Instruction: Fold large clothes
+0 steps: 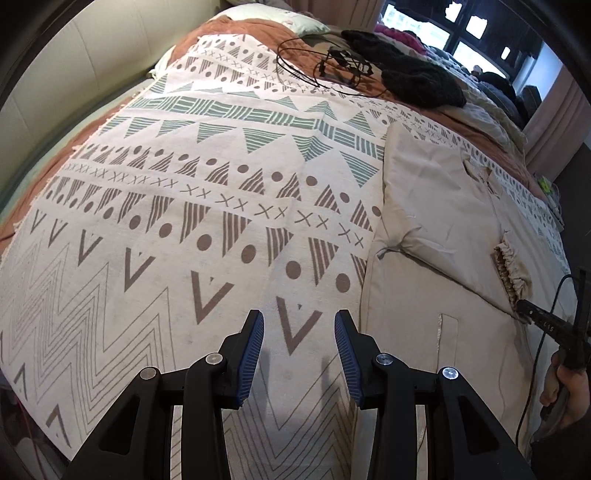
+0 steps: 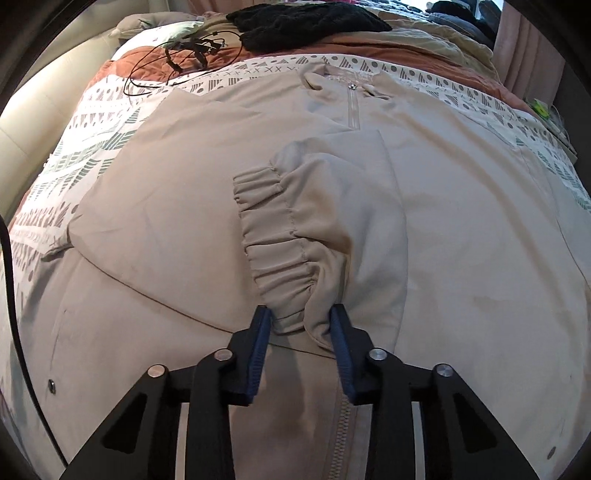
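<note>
Lying spread flat on a white bedspread printed with grey and teal triangles, dots and chevrons (image 1: pixel 192 206), over a bed: a large beige zip-front jacket (image 2: pixel 461 229), collar toward the far end, zipper running down the middle. Folded across the chest: one sleeve, its gathered elastic cuff (image 2: pixel 273 236) resting near the centre line.

Right gripper (image 2: pixel 301 321): blue-padded fingers (image 2: pixel 261 332) standing apart, bracketing the near end of the gathered elastic cuff, fabric bunching between them and touching both pads; not pressed together, so open around the cuff rather than clamped. Seen from the left wrist view, reaching in at the right edge with its tip at the cuff.

Left gripper (image 1: pixel 299 325): hovering over the patterned bedspread just beside the jacket's left edge, fingers (image 1: pixel 253 343) wide apart, holding nothing, casting a shadow onto the cloth below.

Sitting at the far end of the bed: a tangle of thin black cable with a small black frame (image 1: pixel 332 66) on a rust-coloured blanket (image 1: pixel 236 31), a dark knitted garment (image 1: pixel 413 74) just beyond it, and a pale pillow (image 1: pixel 258 14) against a cream padded headboard (image 1: pixel 92 62).
</note>
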Demonstrator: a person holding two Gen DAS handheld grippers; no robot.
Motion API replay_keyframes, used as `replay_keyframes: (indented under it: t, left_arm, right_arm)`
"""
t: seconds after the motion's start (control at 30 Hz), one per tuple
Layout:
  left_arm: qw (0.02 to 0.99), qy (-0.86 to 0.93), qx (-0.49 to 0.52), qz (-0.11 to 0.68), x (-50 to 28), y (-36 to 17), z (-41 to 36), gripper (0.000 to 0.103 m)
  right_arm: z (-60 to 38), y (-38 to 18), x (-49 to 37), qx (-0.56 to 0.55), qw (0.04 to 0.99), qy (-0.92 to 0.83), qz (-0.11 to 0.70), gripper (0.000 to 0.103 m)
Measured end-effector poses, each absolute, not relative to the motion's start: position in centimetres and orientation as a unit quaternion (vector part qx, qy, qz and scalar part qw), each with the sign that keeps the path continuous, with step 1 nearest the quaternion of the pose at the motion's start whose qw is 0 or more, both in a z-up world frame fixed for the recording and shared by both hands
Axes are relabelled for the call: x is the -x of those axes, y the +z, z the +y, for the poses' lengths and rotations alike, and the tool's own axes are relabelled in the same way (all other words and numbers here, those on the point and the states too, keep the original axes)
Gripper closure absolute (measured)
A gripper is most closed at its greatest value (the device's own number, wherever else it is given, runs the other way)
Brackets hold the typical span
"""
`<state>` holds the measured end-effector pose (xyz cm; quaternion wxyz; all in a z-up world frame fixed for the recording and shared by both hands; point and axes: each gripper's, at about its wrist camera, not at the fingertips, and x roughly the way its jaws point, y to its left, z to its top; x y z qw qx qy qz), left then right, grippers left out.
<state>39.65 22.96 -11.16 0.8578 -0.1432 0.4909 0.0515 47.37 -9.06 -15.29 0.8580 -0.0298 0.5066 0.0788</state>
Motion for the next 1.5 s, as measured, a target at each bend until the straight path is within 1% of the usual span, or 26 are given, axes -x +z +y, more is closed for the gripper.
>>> replay_keyframes:
  t: [0.03,0.2,0.47,0.6,0.67,0.7,0.73,0.77,0.8,0.83,0.9,1.07,1.1,1.13,1.17,1.2,1.3,1.5]
  left_arm:
    - [0.857,0.054,0.144,0.492,-39.6,-11.2,23.1,0.061]
    - [0.859,0.048,0.146,0.488,-39.4,-10.5,22.5,0.061]
    - [0.864,0.025,0.131,0.485,-40.6,-10.0,20.0,0.061]
    - [0.862,0.016,0.127,0.491,-41.7,-10.6,18.9,0.061]
    - [0.859,0.012,0.128,0.496,-42.2,-11.0,18.6,0.061]
    - [0.857,0.011,0.128,0.498,-42.3,-11.2,18.4,0.061]
    - [0.856,0.011,0.128,0.5,-42.3,-11.3,18.4,0.061]
    - [0.856,0.01,0.127,0.501,-42.3,-11.4,18.4,0.061]
    - [0.856,0.009,0.126,0.502,-42.2,-11.5,18.4,0.061]
    - [0.855,0.01,0.124,0.503,-42.1,-11.6,18.5,0.061]
    - [0.854,0.016,0.123,0.505,-41.9,-11.7,18.9,0.061]
    - [0.851,0.028,0.138,0.506,-41.6,-12.0,20.4,0.061]
    - [0.851,0.029,0.14,0.506,-41.6,-12.0,20.6,0.061]
    - [0.85,0.029,0.141,0.506,-41.7,-12.1,20.7,0.061]
    - [0.85,0.028,0.142,0.506,-41.9,-12.1,20.7,0.061]
    - [0.851,0.027,0.14,0.506,-42.0,-12.1,20.6,0.061]
    - [0.852,0.023,0.134,0.506,-42.7,-12.1,20.0,0.061]
    - [0.854,0.009,0.113,0.508,-44.7,-12.8,18.0,0.061]
  right_arm:
    - [-9.1,-14.8,-47.5,0.022,0.857,0.093,0.506,0.103]
    - [-9.5,-11.7,-47.9,0.011,0.87,0.109,0.48,0.103]
    - [-14.1,-6.4,-48.3,-0.011,0.897,0.084,0.434,0.103]
    - [-16.1,-5.7,-48.6,-0.034,0.897,0.085,0.433,0.103]
    - [-15.7,-6.0,-48.8,-0.046,0.886,0.106,0.448,0.103]
    - [-15.4,-6.4,-48.6,-0.045,0.881,0.115,0.457,0.095]
    - [-14.6,-6.9,-48.7,-0.039,0.875,0.124,0.466,0.084]
    - [-13.6,-7.3,-48.6,-0.029,0.871,0.133,0.472,0.048]
    - [-12.8,-7.7,-48.5,-0.02,0.872,0.137,0.471,0.027]
    - [-12.0,-8.1,-48.1,-0.011,0.874,0.14,0.466,0.024]
    - [-10.1,-9.3,-48.3,0.007,0.869,0.146,0.473,0.024]
    - [-7.6,-14.4,-50.2,0.036,0.835,0.119,0.536,0.024]
    - [-7.5,-15.4,-50.5,0.043,0.826,0.11,0.551,0.031]
    - [-7.5,-16.4,-50.7,0.047,0.819,0.102,0.562,0.043]
    - [-7.6,-16.7,-50.9,0.052,0.82,0.096,0.562,0.062]
    - [-7.9,-16.5,-51.0,0.047,0.822,0.104,0.558,0.068]
    - [-8.3,-14.6,-51.0,0.04,0.829,0.133,0.541,0.073]
    - [-11.1,-8.0,-50.8,-0.01,0.862,0.167,0.479,0.073]
